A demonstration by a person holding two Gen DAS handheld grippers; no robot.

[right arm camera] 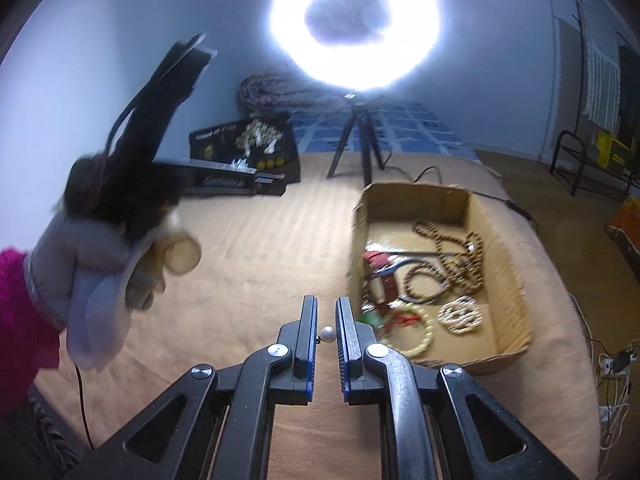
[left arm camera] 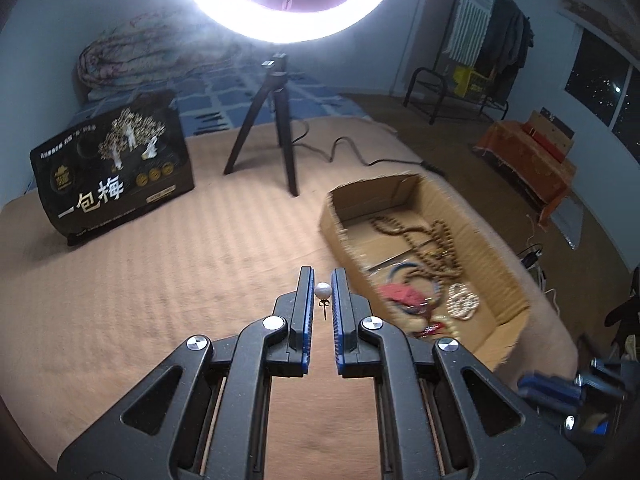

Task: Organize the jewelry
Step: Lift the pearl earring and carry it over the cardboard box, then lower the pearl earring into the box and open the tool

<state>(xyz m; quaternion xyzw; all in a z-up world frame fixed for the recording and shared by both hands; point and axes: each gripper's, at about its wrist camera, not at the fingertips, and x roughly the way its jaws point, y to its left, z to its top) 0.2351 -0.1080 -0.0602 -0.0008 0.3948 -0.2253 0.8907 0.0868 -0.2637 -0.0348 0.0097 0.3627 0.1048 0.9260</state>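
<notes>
Ahead to your right, the cardboard box (left arm camera: 404, 196) sits on the bed (left arm camera: 160, 264) with bead necklaces (left arm camera: 436, 240) inside, the tripod (left arm camera: 276, 120) behind it, the printed bag (left arm camera: 116, 168) far left.

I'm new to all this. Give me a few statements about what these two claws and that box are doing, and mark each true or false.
1. The left claw grips a white pearl stud earring. True.
2. The right claw is empty. False: it grips a white pearl earring too.
3. The open brown cardboard box holds brown bead strings. True.
4. The round ring lamp is switched off. False: it glows brightly.
</notes>
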